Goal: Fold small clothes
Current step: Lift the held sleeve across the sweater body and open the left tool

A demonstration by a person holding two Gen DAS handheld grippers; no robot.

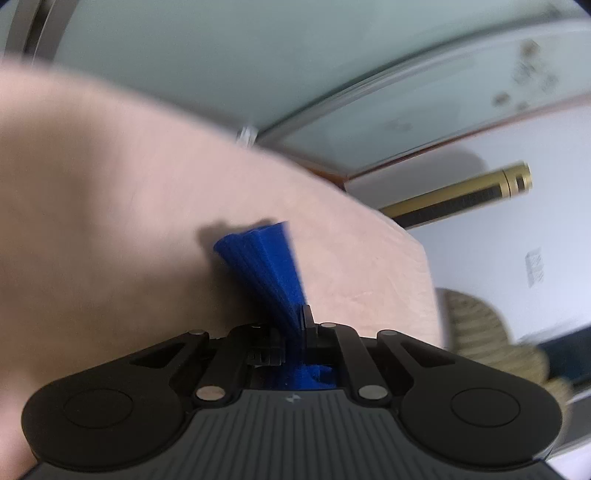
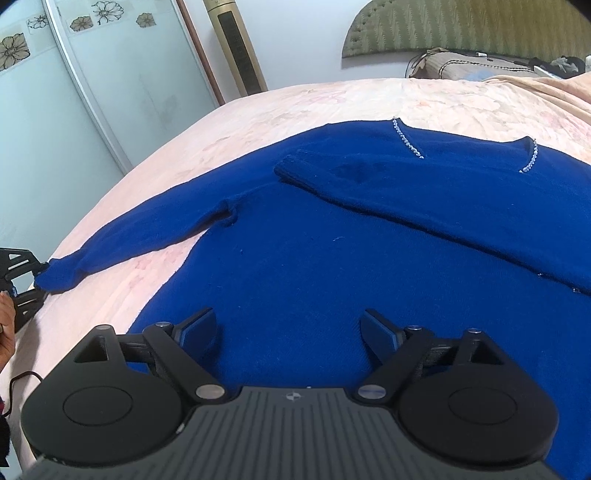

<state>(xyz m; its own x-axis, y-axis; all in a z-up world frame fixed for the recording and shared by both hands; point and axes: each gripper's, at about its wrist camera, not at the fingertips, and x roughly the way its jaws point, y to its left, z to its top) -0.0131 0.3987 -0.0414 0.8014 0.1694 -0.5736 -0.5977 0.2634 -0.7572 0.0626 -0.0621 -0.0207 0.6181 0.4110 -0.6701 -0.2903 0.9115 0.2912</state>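
Note:
A royal-blue sweater (image 2: pixel 314 258) lies flat on a bed with a pink cover (image 2: pixel 258 107), its sparkly neckline (image 2: pixel 406 140) at the far side. One sleeve (image 2: pixel 369 188) is folded across the chest. The other sleeve (image 2: pixel 147 229) stretches out left toward the bed edge. There my left gripper (image 2: pixel 40 275) is shut on its cuff. In the left wrist view the left gripper (image 1: pixel 295 328) pinches the bunched blue cuff (image 1: pixel 266 258) just over the cover. My right gripper (image 2: pixel 288 325) stands open low over the sweater's lower body, with nothing between its fingers.
Pale sliding wardrobe doors (image 2: pixel 74 110) and a gold tower unit (image 2: pixel 236 48) stand beyond the bed's far left. A padded headboard (image 2: pixel 461 29) and a heap of bedding (image 2: pixel 480 66) lie at the far right. A black cable (image 2: pixel 22 380) and a hand (image 2: pixel 5 328) are at the left edge.

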